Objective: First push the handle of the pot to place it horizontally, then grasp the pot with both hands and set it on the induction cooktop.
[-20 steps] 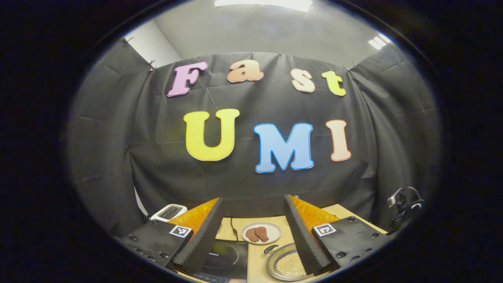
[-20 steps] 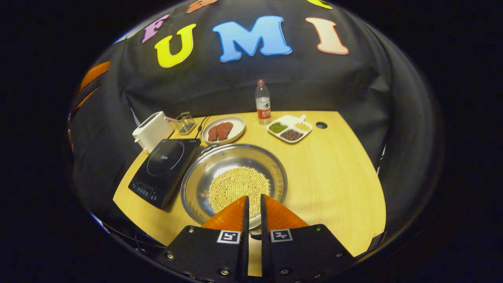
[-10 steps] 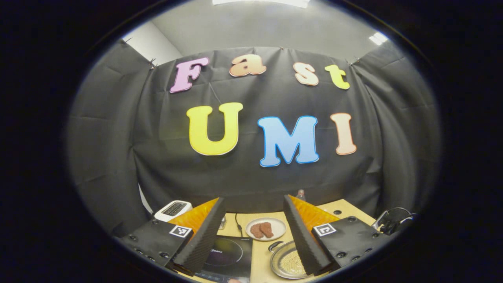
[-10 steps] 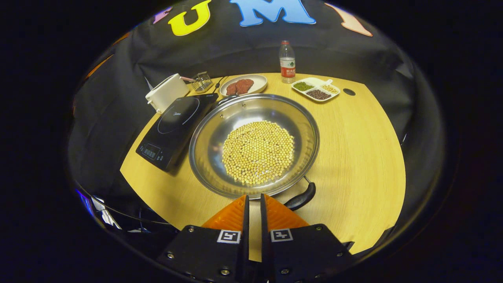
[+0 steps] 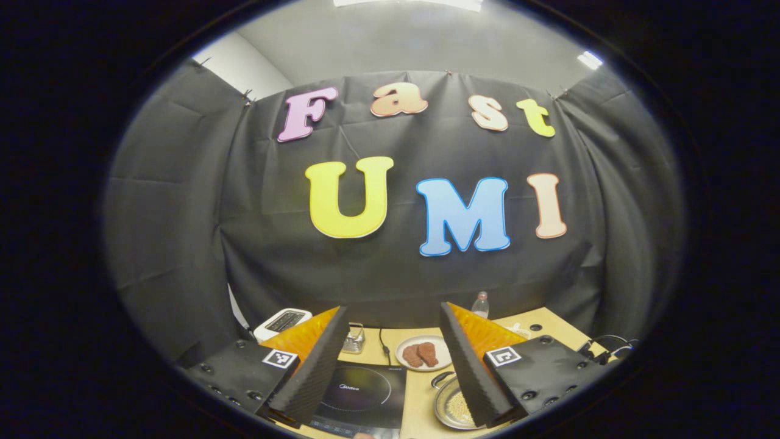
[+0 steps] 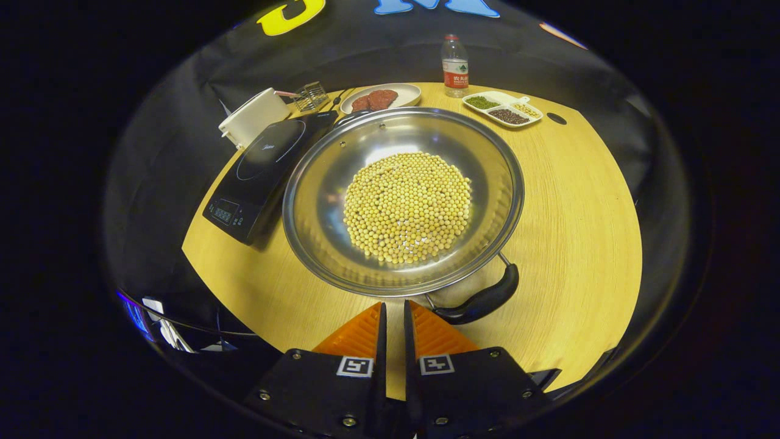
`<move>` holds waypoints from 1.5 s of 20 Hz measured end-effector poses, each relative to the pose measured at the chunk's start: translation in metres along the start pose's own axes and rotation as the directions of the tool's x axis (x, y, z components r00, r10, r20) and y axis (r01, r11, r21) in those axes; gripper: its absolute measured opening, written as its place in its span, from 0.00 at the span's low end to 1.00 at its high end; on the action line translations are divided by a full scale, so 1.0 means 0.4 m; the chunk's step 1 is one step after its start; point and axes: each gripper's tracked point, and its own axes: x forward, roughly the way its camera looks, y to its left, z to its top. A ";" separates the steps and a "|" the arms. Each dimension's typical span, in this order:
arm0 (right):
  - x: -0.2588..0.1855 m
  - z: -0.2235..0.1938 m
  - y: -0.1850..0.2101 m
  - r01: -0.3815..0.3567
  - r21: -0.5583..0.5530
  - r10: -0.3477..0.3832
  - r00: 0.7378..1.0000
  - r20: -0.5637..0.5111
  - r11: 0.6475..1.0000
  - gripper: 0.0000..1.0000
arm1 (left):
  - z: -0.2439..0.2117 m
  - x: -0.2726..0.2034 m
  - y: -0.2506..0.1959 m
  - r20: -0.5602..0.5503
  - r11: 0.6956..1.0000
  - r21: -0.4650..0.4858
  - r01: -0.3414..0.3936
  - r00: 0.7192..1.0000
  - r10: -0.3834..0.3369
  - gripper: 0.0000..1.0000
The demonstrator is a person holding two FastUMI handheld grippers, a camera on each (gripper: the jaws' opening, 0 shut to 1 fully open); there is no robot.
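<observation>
In the right gripper view a wide steel pot (image 6: pixel 312 207) holding soybeans (image 6: pixel 407 206) stands on the wooden table, just right of the black induction cooktop (image 6: pixel 259 171). The pot's black near handle (image 6: pixel 481 302) points toward me, slightly to the right. My right gripper (image 6: pixel 393 305) is shut with nothing in it, its tips just short of the pot's near rim and left of that handle. In the left gripper view my left gripper (image 5: pixel 393 312) is held high and open, above the cooktop (image 5: pixel 362 395) and the pot (image 5: pixel 450 407).
Behind the pot are a plate of meat (image 6: pixel 379 97), a water bottle (image 6: pixel 455 65) and a divided dish of beans (image 6: pixel 503 110). A white toaster (image 6: pixel 253 116) and a small wire rack (image 6: pixel 312 94) stand behind the cooktop. Bare table (image 6: pixel 579 201) lies right of the pot.
The right gripper has tipped downward and drawn back over the pot, bringing the near handle into view beside its shut fingers. The left gripper has turned slightly left, still open.
</observation>
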 end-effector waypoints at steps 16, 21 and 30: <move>0.011 0.030 -0.126 0.111 0.059 -0.111 0.994 0.001 0.992 0.13 | -0.032 0.027 -0.009 -0.020 1.000 0.008 0.026 0.999 -0.025 0.96; 0.004 0.049 -0.187 0.147 0.107 -0.150 0.989 0.011 0.983 0.07 | -0.029 0.033 -0.018 -0.022 1.000 0.014 0.027 0.999 -0.027 0.99; -0.006 0.099 -0.286 0.201 0.134 -0.208 0.977 0.040 0.970 0.07 | -0.028 0.026 -0.039 -0.022 0.999 0.029 0.037 0.999 -0.036 0.99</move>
